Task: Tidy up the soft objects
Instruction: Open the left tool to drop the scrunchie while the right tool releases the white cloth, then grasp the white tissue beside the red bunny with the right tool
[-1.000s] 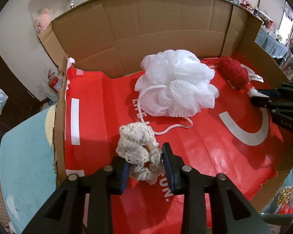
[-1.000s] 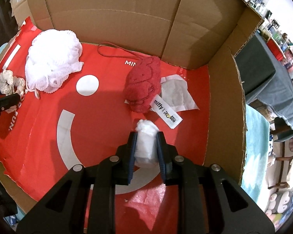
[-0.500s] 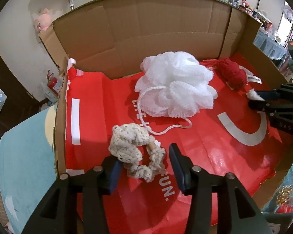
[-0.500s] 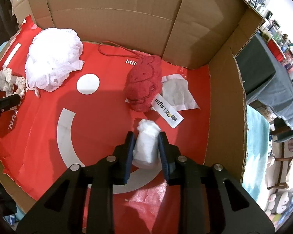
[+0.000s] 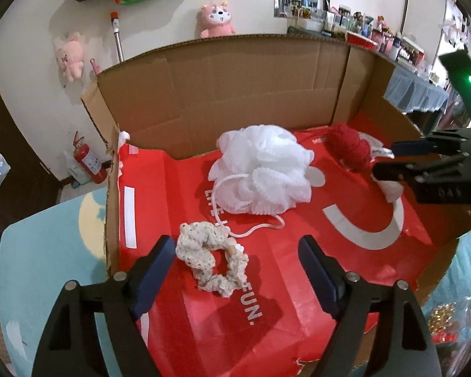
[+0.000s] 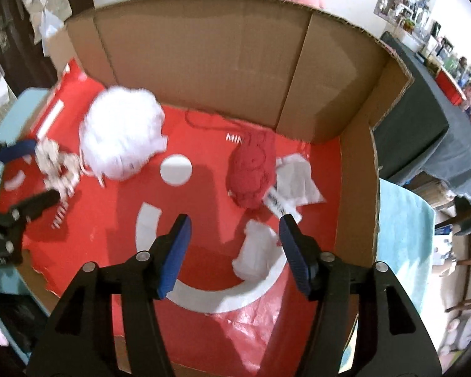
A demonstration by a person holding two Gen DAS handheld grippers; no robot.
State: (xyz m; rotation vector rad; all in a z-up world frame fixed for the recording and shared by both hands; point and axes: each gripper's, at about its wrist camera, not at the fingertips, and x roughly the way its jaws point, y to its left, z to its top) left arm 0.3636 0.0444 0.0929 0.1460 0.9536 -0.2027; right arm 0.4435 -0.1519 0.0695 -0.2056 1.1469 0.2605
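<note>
My right view was blurred, so the white wad [image 6: 256, 253] was perhaps cloth, lying untouched between my right gripper's [image 6: 234, 231] opening jaws. My left gripper [image 5: 237, 253] was opening too, the cream scrunchie [image 5: 212, 262] loose at lower centre.

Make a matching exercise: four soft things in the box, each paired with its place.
Things:
1. scrunchie
2. loofah
3. red knit
4. white wad

Places:
A. beside the label
B. between the right gripper's opening jaws
C. middle, cord trailing forward
D. between the left gripper's opening jaws

Pairs: 1-D, 2-C, 3-A, 4-B
</note>
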